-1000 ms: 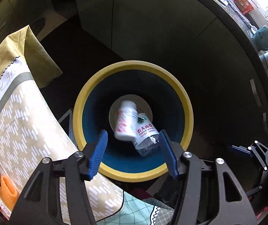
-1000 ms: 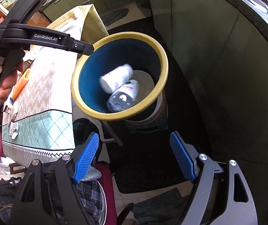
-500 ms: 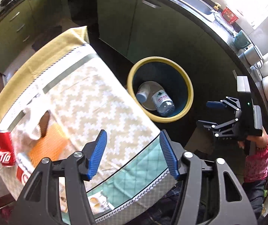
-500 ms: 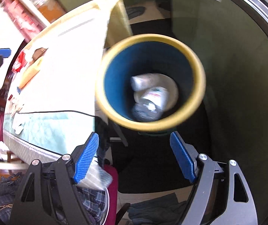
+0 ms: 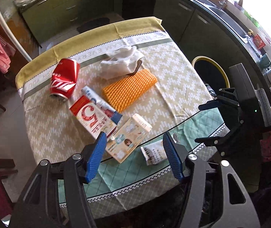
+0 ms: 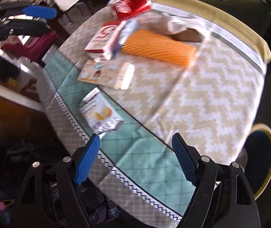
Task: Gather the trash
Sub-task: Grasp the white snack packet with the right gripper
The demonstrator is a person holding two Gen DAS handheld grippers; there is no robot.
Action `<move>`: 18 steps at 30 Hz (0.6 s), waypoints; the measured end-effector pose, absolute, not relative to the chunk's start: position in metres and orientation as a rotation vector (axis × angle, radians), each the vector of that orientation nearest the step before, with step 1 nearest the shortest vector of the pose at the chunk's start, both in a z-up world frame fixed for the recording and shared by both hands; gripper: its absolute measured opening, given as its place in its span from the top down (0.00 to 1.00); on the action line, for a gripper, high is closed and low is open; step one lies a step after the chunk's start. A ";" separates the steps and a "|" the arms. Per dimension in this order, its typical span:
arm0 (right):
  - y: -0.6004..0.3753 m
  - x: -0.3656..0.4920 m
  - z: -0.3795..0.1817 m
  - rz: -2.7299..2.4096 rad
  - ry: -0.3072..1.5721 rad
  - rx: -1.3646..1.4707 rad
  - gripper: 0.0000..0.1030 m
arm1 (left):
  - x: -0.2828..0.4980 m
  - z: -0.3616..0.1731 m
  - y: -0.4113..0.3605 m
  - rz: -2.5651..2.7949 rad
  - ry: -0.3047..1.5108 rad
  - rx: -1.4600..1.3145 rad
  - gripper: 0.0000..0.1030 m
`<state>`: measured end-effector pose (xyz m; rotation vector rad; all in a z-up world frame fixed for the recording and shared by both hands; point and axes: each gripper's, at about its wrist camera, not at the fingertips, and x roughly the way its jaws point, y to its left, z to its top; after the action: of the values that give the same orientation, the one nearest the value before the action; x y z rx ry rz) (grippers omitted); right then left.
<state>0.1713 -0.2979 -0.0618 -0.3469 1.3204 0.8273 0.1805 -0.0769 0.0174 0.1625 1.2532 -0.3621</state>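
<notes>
Both tools swung from bin (image 5: 210, 72) back over tabletop (image 5: 173, 72). L tool (image 5: 133, 155), R tool (image 6: 135, 157) spread, empty, ready for next pick; can (image 5: 64, 78), cartons, wrapper (image 6: 101, 112) remained on tabletop.

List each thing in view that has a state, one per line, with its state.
left gripper: open, empty, above the table's near edge.
right gripper: open, empty.
red can: lying on its side, dented.
red box: lying flat, closed.
pale carton: lying flat.
snack wrapper: torn open, crumpled.
white tissue: crumpled.
trash bin: upright, uncovered, beside the table.
</notes>
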 end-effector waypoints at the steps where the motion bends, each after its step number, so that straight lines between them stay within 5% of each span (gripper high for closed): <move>1: -0.281 0.167 -0.064 0.864 1.327 -0.396 0.25 | 0.177 0.015 -0.067 -0.348 1.258 0.157 0.43; 13: -0.184 0.155 -0.110 0.999 1.369 -0.756 0.25 | 0.148 0.003 -0.011 -0.273 1.275 0.114 0.43; 18: -0.174 0.159 -0.127 0.985 1.381 -0.755 0.43 | 0.146 -0.002 -0.004 -0.265 1.287 0.109 0.43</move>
<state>0.1586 -0.1736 -0.1270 -0.7555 1.3813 0.9848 0.1464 -0.0041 -0.0019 0.1090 1.2875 -0.2651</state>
